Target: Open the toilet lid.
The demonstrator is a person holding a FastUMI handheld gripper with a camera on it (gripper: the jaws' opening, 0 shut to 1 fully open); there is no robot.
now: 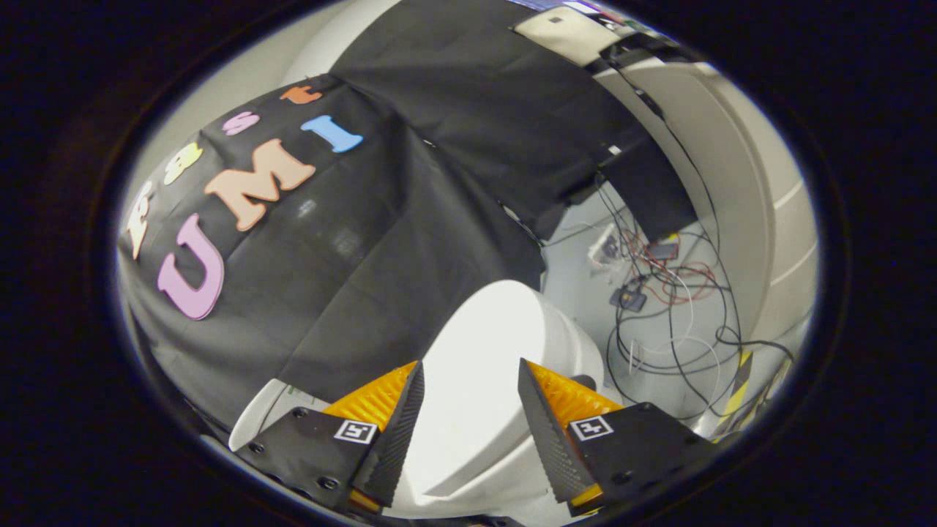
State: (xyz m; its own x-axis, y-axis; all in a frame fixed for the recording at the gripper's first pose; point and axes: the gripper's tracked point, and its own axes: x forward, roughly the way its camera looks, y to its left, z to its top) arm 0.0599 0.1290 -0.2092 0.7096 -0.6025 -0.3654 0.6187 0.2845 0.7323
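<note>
The white toilet lid [498, 337] is a smooth rounded shell that lies between my fingers and runs on beyond them toward the black cloth wall. Its near rim [476, 479] shows low down between the finger bases. My gripper [468, 377] is open. The fingers stand wide apart in front of the lid's broad face, and I cannot tell whether either one touches it. A white part of the toilet body [256, 417] shows past the left finger. The whole view is tilted.
The black cloth wall [410, 219] hangs close behind the toilet. To the right, a tangle of cables and small electronics [659, 285] lies on the pale floor. Behind it is a curved white wall [747, 183], and a yellow-black striped strip [739, 380] runs near the right finger.
</note>
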